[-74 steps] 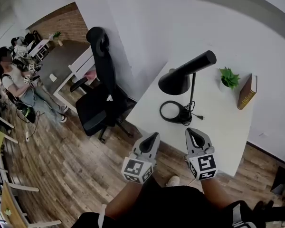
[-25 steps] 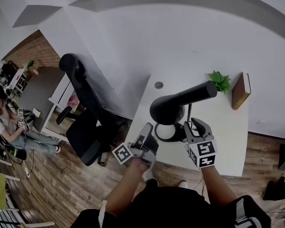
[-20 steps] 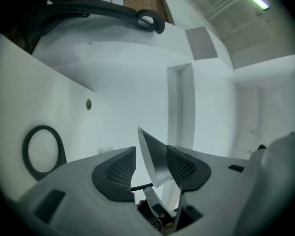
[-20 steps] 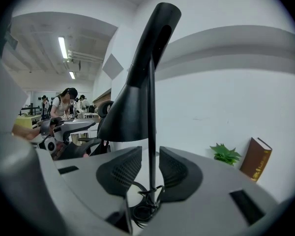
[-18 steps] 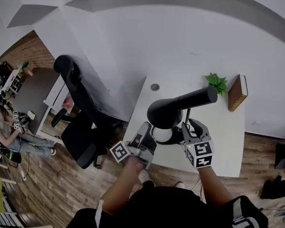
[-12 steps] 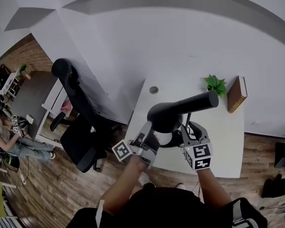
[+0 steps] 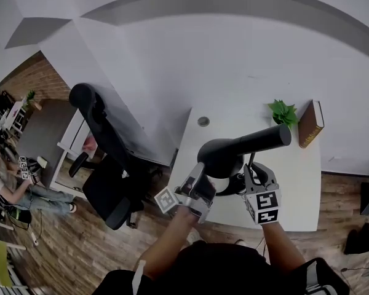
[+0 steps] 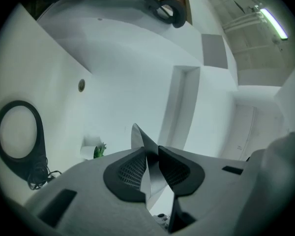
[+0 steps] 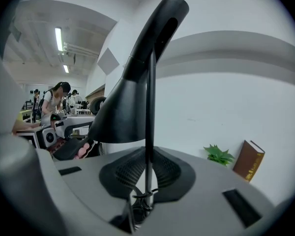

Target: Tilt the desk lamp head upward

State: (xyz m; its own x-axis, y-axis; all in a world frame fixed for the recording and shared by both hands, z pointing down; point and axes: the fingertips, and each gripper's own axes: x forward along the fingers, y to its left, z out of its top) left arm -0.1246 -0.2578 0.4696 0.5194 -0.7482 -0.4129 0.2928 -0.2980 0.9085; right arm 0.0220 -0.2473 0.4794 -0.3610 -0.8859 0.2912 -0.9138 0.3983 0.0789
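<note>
Ok so the matte black cone-shaped metal lamp head [image 7: 220, 158] sits over the near left part of the smooth white desk [image 7: 298, 183], its tube end pointing far right. Left gripper [image 8: 150, 155] is closing narrow on that head's thin rim, w/ the pale edge btwn its ribbed pads. Right gripper [image 9: 148, 167] is closing on the thin black metal stem [image 9: 149, 97], which runs btwn its pads. IMO brace the stem firm w/ the right so the round black base [image 8: 17, 130] doesn't slide, then raise the rim slowly. That smooth thin edge prob slips if pinched shallow.
</note>
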